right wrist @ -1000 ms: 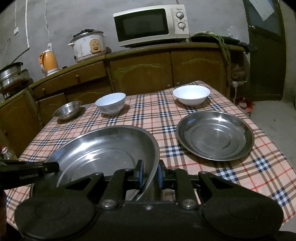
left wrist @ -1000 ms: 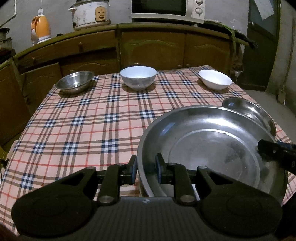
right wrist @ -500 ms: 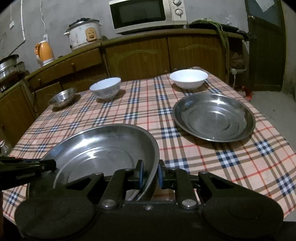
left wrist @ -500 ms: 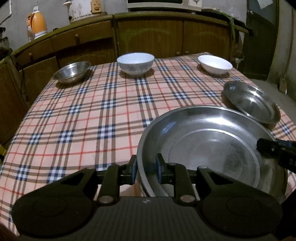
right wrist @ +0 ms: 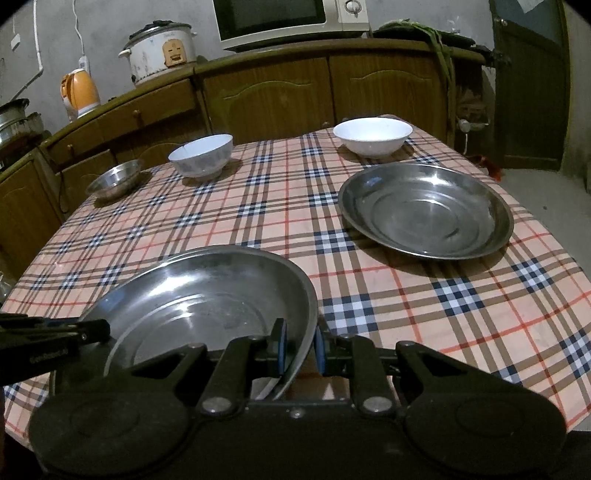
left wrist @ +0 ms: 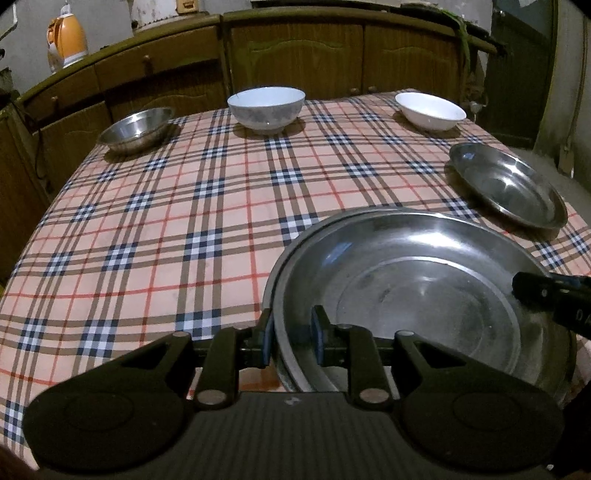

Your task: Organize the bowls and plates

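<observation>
1. large steel plate (left wrist: 417,291): lies at the near edge of the worktop (left wrist: 177,221), which is covered by a plaid cloth; a second rim line shows just under its far-left edge, so it may sit on another plate, though this cannot be settled.
2. left gripper (left wrist: 292,334): its blue-padded fingers (left wrist: 266,338) are closed on the left rim of the large steel plate, one pad outside the rim and one inside.
3. right gripper (right wrist: 300,345): its fingers (right wrist: 281,345) are closed on the right rim of the same plate, one pad on each side of the rim; in the left wrist view its black tip enters from the right edge over the plate's far side.
4. second steel plate (right wrist: 424,210): rests flat on the cloth to the right of the held plate, apart from it and nearer the far right corner.
5. white bowl (right wrist: 372,136): stands upright just beyond the second steel plate, at the far right of the worktop.
6. patterned white bowl (left wrist: 266,108): stands upright at the middle of the far edge.
7. small steel bowl (left wrist: 136,124): stands at the far left corner, well apart from the plates.
8. background: wooden cabinets (right wrist: 266,96) carry a microwave (right wrist: 288,18), a rice cooker (right wrist: 160,48) and an orange kettle (right wrist: 80,90).
</observation>
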